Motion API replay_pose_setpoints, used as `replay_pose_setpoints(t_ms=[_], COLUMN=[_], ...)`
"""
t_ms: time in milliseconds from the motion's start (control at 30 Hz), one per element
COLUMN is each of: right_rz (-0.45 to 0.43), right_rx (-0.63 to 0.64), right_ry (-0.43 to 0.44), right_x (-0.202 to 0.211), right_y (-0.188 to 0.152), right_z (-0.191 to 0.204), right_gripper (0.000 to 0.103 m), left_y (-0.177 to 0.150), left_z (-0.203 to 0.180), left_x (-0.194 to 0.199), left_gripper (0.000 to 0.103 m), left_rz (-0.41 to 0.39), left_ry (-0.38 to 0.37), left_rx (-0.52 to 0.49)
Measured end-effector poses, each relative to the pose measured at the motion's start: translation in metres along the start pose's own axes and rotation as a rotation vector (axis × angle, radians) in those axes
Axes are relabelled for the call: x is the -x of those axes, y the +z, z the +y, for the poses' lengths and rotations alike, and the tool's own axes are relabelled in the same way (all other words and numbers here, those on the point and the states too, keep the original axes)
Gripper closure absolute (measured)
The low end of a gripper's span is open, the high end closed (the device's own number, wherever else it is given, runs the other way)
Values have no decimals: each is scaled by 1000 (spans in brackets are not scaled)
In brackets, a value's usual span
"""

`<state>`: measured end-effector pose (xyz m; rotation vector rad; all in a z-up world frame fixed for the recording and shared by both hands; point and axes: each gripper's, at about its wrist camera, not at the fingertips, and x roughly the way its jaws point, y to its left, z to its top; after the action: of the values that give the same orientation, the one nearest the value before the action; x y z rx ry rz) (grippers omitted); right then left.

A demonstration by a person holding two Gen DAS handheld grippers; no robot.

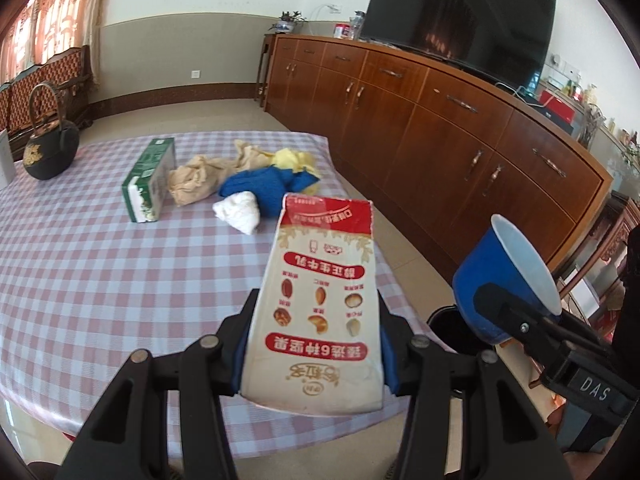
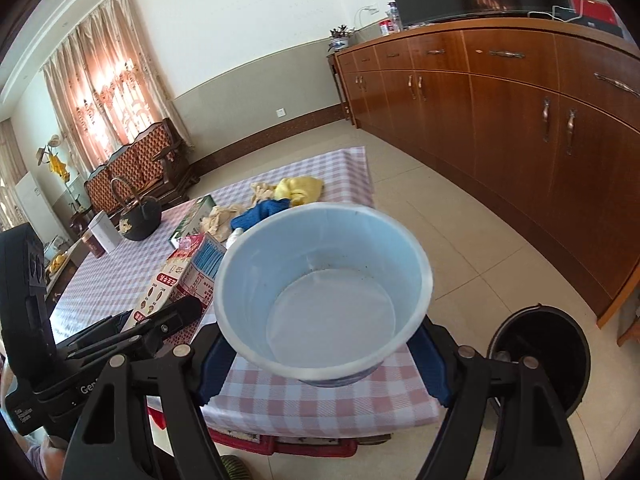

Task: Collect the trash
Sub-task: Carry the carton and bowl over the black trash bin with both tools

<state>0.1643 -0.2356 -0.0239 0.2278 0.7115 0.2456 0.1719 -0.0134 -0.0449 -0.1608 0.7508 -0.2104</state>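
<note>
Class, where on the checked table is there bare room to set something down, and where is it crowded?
Bare: the near half of the table, from the green carton toward the camera, and between the kettle and that carton. Crowded: the far right corner, with the crumpled paper and blue cloth.

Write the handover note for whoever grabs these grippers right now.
Left gripper: shut on the red-and-white carton, lifted off the table.
Right gripper: shut on the blue paper cup, empty.
Black bin stands on the floor by the table's corner; neither item is in it yet.
Left on the checked tablecloth: green carton, white paper wad, beige, blue and yellow crumpled pieces.
Kettle looks like no trash.
</note>
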Motion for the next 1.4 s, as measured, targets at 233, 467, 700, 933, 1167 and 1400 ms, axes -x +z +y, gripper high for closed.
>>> replay_pose_setpoints(t_ms=[233,467,700,933,1167,1400], right_rz=[-31,-48,-39,-5,73,180], right_rx=[-86,-164,-253,-330,-376,-415], right_ry=[-101,-203,-285,-321,-350,-350], right_x=[34,63,74,64,40,1], right_y=[-8,-21,-35,-41,-54,-67], right_z=[-65,-133,-203,-256,-294,-329], right_gripper=[24,24,24,24,24,24], left_y=[-4,-14,-22,-32,-51,-66], left_z=[-62,-126,-176,-206,-224,-239], left_x=[-19,-39,-66,-99,-135,-174], left_gripper=[51,51,51,51,51,51], left_rz=[38,90,144,207,282,351], left_ry=[-98,-185,-243,-256,-254,-242], left_rx=[-78,-157,-194,-198,-199,-201])
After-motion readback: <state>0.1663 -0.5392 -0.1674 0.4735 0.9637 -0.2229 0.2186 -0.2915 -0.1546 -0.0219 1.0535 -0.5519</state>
